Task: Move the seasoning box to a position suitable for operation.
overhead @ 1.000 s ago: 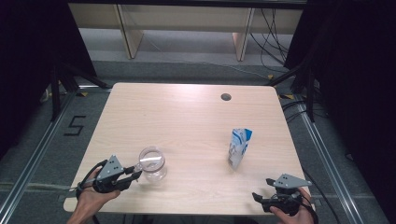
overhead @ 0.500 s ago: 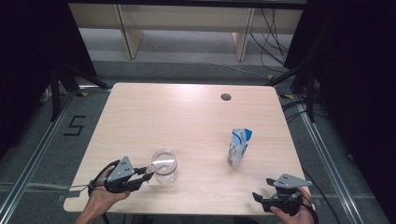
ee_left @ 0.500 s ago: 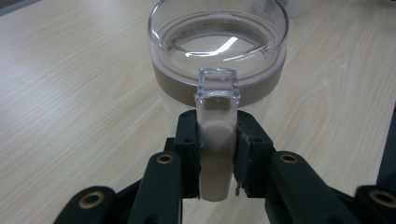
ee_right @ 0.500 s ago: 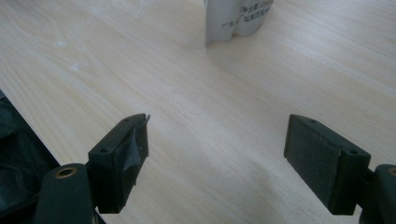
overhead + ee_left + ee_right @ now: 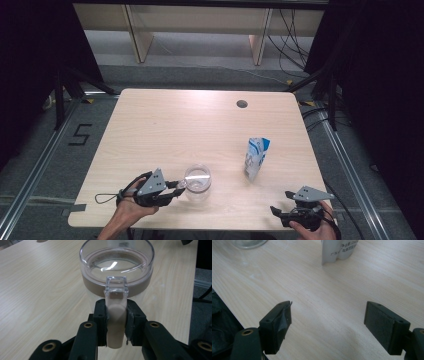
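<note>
**Supervisor:** Report gripper states and object position.

**Operator:** I have the left gripper clamped on the handle of the clear jug. In the left gripper view both pads press the pale handle from either side, below its clear square top. In the high view the jug stands upright on the desk, lower centre of the frame, near the front edge. My right gripper has its jaws standing wide apart with nothing between them; it rests at the lower right corner of the desk.

**Supervisor:** What has changed over the last second?

**Operator:** The jug has shifted to the right along the front edge, carried by the left gripper. The grip on the handle is unchanged. The right gripper has held its position. The blue-and-white pouch has stayed upright, right of centre.

**Supervisor:** Consequence for the work in hand?

**Operator:** I judge that the jug is being brought toward the pouch, so the gap between them is closing. The two are still apart. The free right gripper is placed to take the pouch; I expect that step next.
</note>
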The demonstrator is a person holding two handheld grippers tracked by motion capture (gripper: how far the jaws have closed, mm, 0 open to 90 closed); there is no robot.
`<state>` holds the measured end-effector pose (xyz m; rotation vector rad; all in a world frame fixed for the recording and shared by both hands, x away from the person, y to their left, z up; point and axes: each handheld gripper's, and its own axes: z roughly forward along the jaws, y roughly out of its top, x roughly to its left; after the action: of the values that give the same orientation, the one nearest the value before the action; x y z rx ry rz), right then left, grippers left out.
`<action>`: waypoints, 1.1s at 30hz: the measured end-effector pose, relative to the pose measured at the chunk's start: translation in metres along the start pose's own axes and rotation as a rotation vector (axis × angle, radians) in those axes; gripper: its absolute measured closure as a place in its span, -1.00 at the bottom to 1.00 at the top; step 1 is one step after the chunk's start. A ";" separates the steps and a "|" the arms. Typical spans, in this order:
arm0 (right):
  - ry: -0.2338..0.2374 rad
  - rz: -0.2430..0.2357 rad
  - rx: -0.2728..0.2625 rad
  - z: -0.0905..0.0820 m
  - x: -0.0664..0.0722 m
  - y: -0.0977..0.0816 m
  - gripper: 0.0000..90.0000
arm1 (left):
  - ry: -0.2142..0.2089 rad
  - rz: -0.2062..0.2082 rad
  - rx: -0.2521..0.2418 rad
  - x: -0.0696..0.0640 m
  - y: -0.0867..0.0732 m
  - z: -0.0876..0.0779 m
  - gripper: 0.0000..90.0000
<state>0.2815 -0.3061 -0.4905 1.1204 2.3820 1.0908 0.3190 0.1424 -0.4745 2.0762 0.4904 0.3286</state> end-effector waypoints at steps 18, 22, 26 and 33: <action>-0.015 -0.005 0.010 0.000 0.001 0.000 -0.50 | -0.086 0.056 0.014 -0.005 0.020 0.033 0.61; -0.020 0.002 0.011 -0.001 0.001 0.000 -0.50 | -0.087 0.057 0.014 -0.002 0.020 0.034 0.61; -0.015 0.005 0.011 -0.001 0.002 0.000 -0.50 | -0.076 0.049 0.011 0.001 0.021 0.036 0.60; 0.001 -0.002 0.016 0.000 0.001 0.000 -0.50 | -0.051 0.039 0.014 0.009 0.022 0.040 0.57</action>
<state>0.2810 -0.3052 -0.4903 1.1233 2.3955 1.0740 0.3484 0.1065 -0.4755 2.1047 0.4228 0.2947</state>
